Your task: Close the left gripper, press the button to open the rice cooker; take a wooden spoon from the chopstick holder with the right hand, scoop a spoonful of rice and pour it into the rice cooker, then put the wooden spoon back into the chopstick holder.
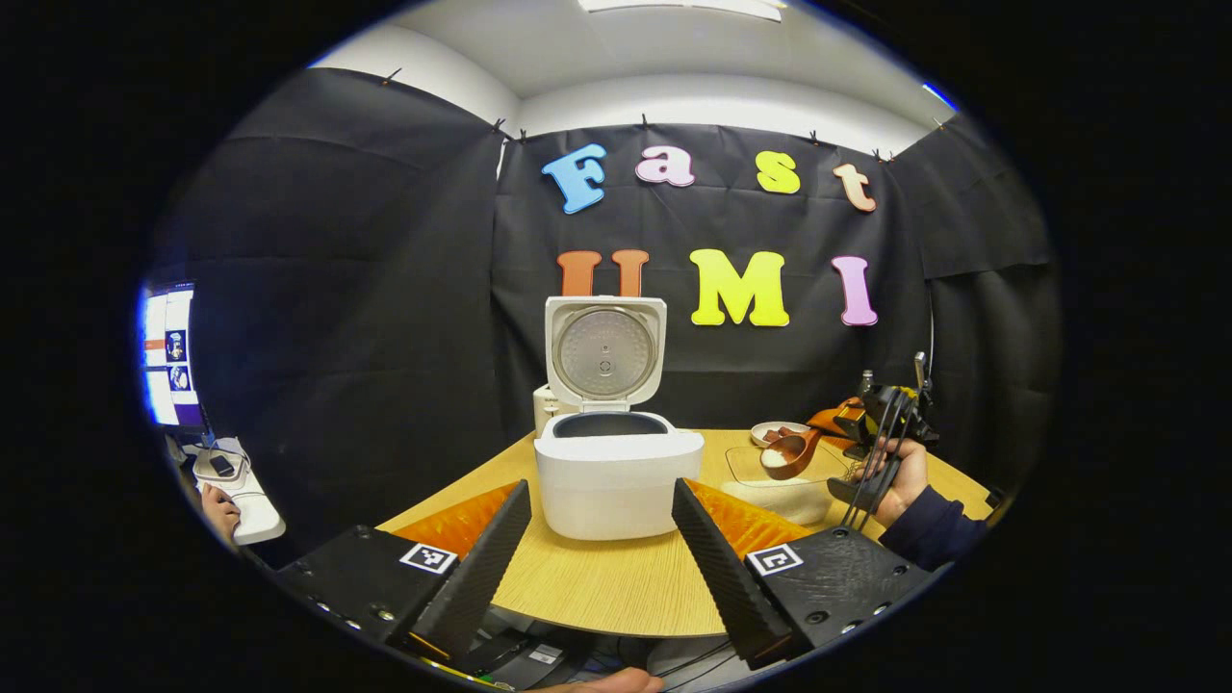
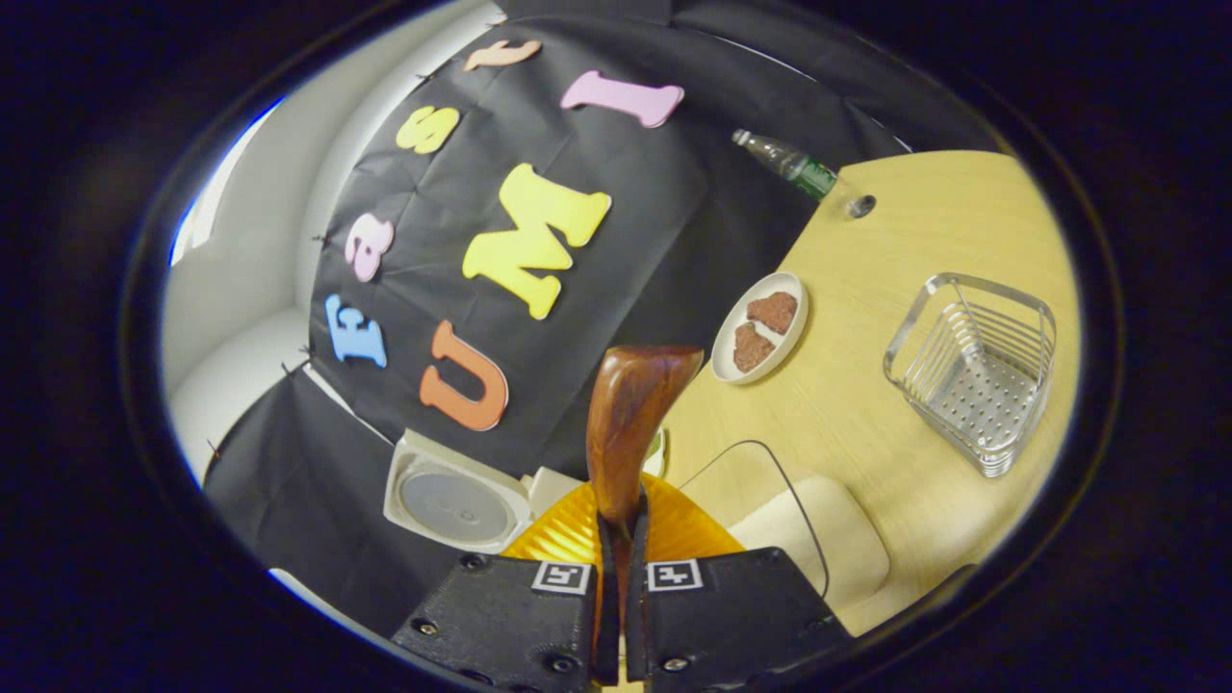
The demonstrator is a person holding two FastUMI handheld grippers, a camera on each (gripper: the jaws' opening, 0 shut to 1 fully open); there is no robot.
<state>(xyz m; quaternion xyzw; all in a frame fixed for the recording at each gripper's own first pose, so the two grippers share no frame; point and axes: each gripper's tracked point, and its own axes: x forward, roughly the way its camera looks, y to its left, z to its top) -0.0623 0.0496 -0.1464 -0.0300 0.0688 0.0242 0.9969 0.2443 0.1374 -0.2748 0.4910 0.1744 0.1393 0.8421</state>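
Now right gripper (image 2: pixel 621 539) clamps wooden spoon (image 2: pixel 626 423) (probably holding rice); left gripper (image 1: pixel 602 539) gapes before rice cooker (image 1: pixel 616 472).

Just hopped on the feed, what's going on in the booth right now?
The rice cooker stands open, lid up, on the wooden table. The right gripper is shut on the wooden spoon, held by a hand above the clear rice container; the bowl carries some rice. The left gripper is open and hangs in front of the cooker, touching nothing. The wire chopstick holder is empty.
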